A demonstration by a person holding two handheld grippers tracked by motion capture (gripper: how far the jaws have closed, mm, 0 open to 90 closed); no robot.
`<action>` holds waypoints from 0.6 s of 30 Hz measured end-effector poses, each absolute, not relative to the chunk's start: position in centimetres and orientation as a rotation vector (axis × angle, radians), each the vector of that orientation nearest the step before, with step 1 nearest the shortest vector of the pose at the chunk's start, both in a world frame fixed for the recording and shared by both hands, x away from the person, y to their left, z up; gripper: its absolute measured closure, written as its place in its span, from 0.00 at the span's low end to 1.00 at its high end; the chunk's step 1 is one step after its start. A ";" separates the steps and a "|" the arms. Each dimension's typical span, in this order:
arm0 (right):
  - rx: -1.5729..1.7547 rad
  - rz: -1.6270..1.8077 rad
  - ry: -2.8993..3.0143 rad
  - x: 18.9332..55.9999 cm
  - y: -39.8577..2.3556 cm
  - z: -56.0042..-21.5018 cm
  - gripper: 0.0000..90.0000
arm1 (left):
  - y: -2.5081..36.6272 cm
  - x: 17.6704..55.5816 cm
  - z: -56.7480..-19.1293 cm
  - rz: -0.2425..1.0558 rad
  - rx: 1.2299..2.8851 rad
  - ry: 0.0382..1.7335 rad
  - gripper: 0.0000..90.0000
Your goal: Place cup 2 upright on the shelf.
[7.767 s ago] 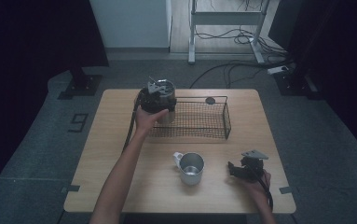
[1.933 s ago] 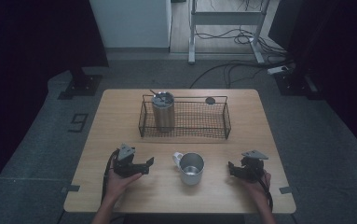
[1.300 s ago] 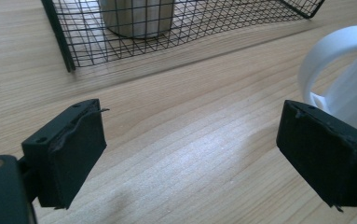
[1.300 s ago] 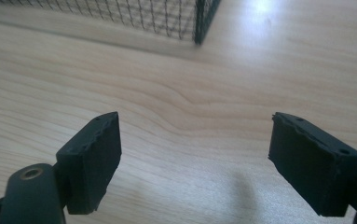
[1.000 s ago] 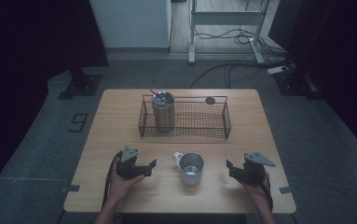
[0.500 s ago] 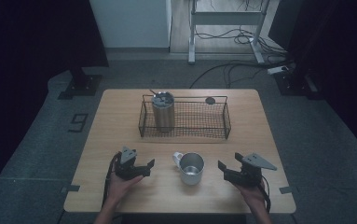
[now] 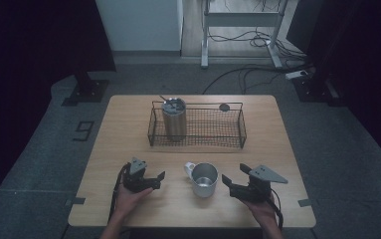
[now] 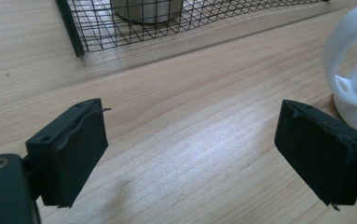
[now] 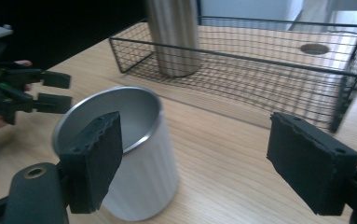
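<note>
**A:** What lies across the wooden table [image 7: 128, 124]?

**B:** A black wire basket [image 7: 198, 127] sits toward its far side, long side facing the person. A steel tumbler [image 7: 174, 119] stands upright inside the basket's left end, and a small dark disc [image 7: 224, 107] lies by the far right rim.

**A:** And the mug?

**B:** The white mug [image 7: 203, 178] stands upright on the near half of the table, in front of the basket and well apart from it, handle turned to the left. It sits between the two hands.

**A:** How do the grippers stand?

**B:** The right gripper [image 7: 234, 178] hovers just beside the mug's right side. In the right gripper view its jaws are spread wide and released, with the mug's rim [image 9: 106, 121] behind the left jaw; nothing is grasped. The left gripper [image 7: 159, 180] sits near the mug's handle side, its jaws also parted, bare table between them in the left gripper view, the mug's handle [image 8: 341, 70] off to the right.
</note>
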State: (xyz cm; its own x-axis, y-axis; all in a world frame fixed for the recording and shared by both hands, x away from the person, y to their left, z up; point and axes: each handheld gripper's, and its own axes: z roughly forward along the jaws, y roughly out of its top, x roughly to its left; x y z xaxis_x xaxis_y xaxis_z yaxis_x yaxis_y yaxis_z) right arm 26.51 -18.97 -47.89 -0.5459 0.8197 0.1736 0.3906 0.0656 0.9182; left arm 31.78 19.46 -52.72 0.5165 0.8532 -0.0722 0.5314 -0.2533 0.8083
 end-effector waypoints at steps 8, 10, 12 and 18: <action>1.170 1.495 2.018 26.4 -17.4 -48.0 0.17 | 19.4 31.8 -52.7 0.490 1.931 1.134 0.10; 1.155 1.502 2.042 26.4 -16.7 -48.1 0.16 | 19.4 31.8 -52.7 0.485 1.933 1.135 0.10; 1.156 1.523 2.062 26.5 -16.4 -48.2 0.15 | 19.3 31.8 -52.8 0.493 1.944 1.134 0.10; 1.144 1.508 2.086 26.7 -15.2 -48.3 0.14 | 19.0 31.8 -53.0 0.494 1.958 1.130 0.10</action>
State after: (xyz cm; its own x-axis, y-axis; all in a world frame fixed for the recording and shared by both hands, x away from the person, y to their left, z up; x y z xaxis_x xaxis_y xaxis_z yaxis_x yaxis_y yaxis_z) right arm 26.73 -15.24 -48.35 -0.6266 0.7566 0.1870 0.4147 0.1205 0.9019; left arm 31.76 19.05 -52.96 0.5240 0.8498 -0.0567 0.5352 -0.2767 0.7981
